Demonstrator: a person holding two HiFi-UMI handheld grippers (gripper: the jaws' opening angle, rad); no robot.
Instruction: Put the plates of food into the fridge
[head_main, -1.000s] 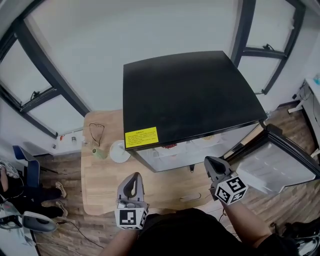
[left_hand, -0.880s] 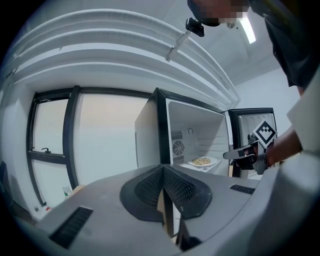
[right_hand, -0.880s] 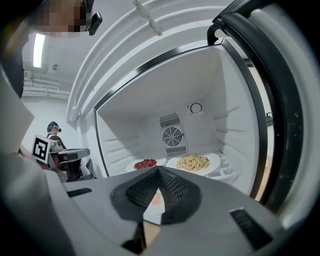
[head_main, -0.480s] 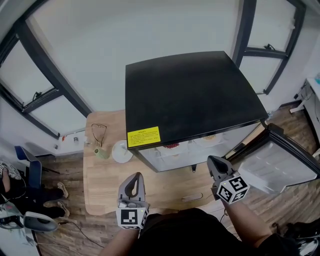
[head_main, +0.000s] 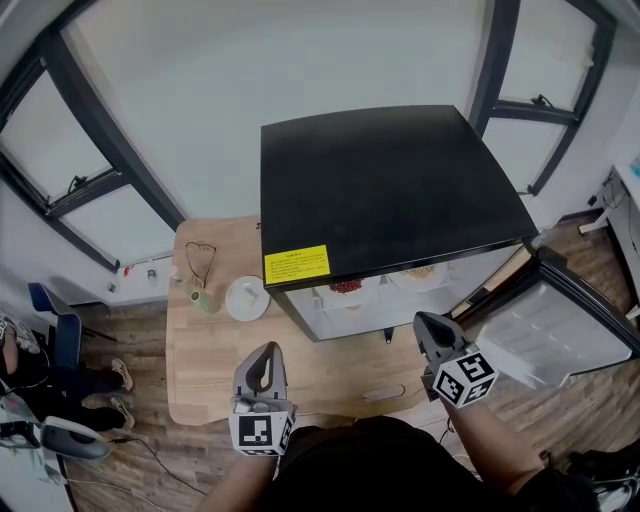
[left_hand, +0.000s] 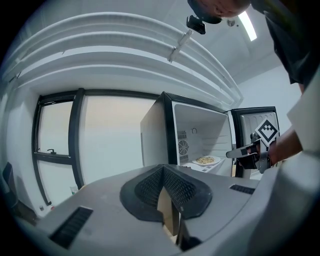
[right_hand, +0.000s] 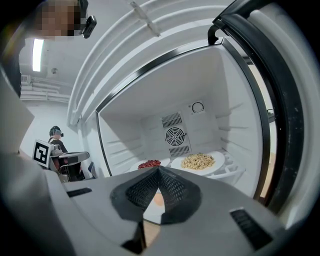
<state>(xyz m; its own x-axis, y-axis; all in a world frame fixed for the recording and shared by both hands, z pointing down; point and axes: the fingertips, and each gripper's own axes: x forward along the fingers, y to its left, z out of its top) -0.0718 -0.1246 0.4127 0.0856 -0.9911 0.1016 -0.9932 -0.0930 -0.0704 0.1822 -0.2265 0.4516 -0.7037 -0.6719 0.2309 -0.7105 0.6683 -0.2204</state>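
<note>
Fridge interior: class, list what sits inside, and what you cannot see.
Inside the fridge: a plate of yellow food, a plate of red food beside it, a fan grille behind. The right gripper covers the front of the shelf.

Grey left gripper (head_main: 265, 353) and right gripper (head_main: 426, 321) bear black mesh-patterned jaws and black-and-white marker cubes (head_main: 262, 433).

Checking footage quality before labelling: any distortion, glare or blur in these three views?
Head view: fisheye bends the window frames; light even, sharp. Left gripper view: dark round vignette, window washed out. Right gripper view: fridge interior bright and clear, mosaic patch top left.
</note>
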